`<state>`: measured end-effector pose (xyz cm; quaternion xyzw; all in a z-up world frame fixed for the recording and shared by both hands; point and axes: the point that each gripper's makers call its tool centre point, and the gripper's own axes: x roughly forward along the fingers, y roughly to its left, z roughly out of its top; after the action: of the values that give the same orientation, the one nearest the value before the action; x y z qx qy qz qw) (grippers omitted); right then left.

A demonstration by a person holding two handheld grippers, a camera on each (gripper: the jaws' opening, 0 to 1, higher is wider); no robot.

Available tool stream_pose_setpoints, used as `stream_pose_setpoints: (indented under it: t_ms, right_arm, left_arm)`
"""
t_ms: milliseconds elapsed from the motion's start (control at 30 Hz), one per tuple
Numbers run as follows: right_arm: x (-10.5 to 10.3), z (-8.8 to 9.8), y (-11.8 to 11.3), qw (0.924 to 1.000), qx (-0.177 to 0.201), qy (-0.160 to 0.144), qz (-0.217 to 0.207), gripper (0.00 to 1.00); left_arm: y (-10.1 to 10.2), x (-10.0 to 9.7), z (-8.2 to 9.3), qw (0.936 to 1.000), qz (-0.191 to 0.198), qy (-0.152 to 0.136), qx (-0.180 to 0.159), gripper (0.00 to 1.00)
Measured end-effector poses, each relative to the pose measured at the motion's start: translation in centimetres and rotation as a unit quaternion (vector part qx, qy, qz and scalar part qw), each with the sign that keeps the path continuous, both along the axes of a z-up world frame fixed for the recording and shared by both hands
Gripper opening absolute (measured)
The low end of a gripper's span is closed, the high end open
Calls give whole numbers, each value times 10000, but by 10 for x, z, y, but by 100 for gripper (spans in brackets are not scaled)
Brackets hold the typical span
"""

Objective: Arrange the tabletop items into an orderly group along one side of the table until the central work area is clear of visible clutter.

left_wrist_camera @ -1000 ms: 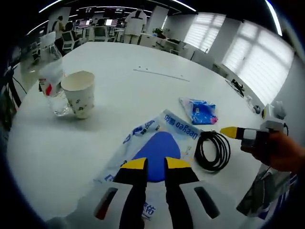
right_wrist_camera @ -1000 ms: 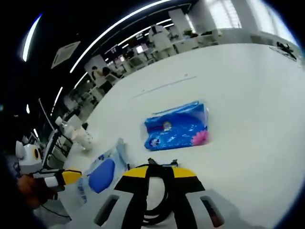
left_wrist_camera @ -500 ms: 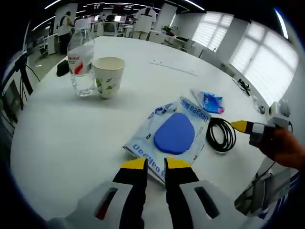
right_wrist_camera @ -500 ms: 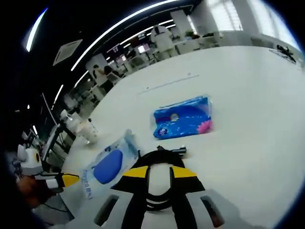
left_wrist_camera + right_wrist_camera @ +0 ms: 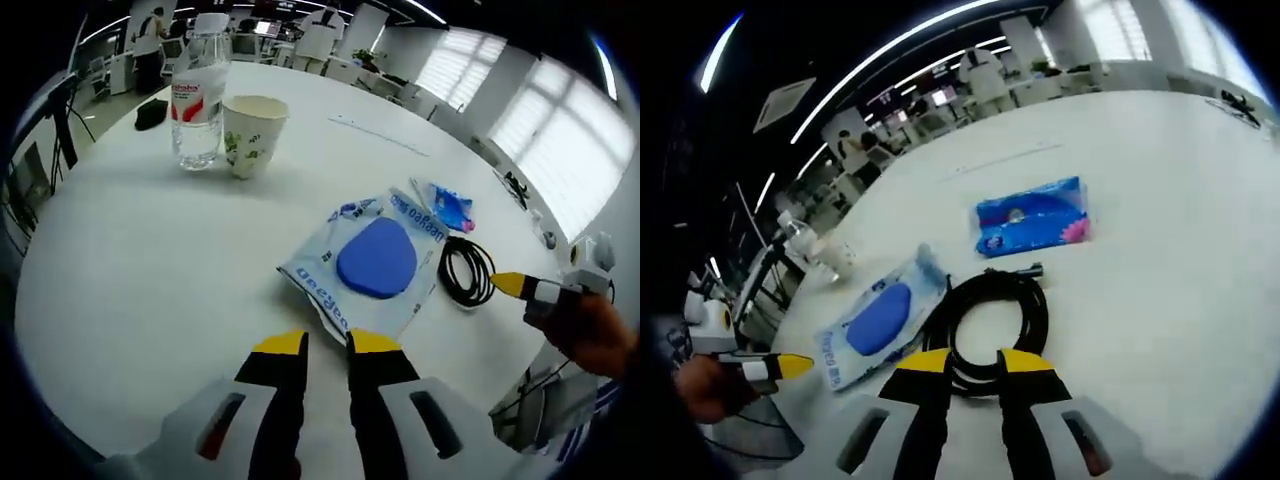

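Note:
A clear packet with a blue pad inside (image 5: 375, 262) lies mid-table, just beyond my left gripper (image 5: 327, 345), whose jaws are shut with nothing in them. Right of the packet is a black cable coil (image 5: 465, 272), and behind it a blue tissue pack (image 5: 447, 207). A water bottle (image 5: 197, 100) and a paper cup (image 5: 253, 133) stand together at the far left. My right gripper (image 5: 975, 362) is shut and hovers over the near loop of the cable coil (image 5: 992, 320). Beyond the coil lie the tissue pack (image 5: 1033, 217) and the packet (image 5: 883, 318).
The white table (image 5: 130, 270) is bare in front and to the left. A small black object (image 5: 152, 113) lies near its far left edge. A hand holds the right gripper (image 5: 508, 285) at the table's right edge. The left gripper (image 5: 790, 367) points in from the left. Office desks and people stand behind.
Both views have pulled back. My left gripper, earlier over the packet, is now short of its near edge. My right gripper has drawn back, so more of the cable coil shows.

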<state>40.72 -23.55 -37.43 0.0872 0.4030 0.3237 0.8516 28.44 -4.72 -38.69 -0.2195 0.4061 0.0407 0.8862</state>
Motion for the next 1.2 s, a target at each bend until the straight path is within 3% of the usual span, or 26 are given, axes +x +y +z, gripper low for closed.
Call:
stream_pose_setpoints:
  t_ms: [633, 867, 1000, 1200]
  right_arm:
    - [-32, 8, -7, 9998, 53, -80, 199, 21]
    - [-48, 9, -12, 9994, -74, -113, 305, 27]
    - [-55, 12, -10, 9994, -45, -131, 313, 28]
    - [-62, 13, -13, 9995, -31, -121, 301, 29]
  left_arm:
    - [-16, -2, -9, 9994, -75, 5, -325, 14]
    - [-23, 2, -10, 9993, -184, 7, -324, 14]
    - [-24, 0, -16, 9991, -416, 85, -67, 13]
    - [-26, -1, -22, 9990, -427, 114, -117, 12]
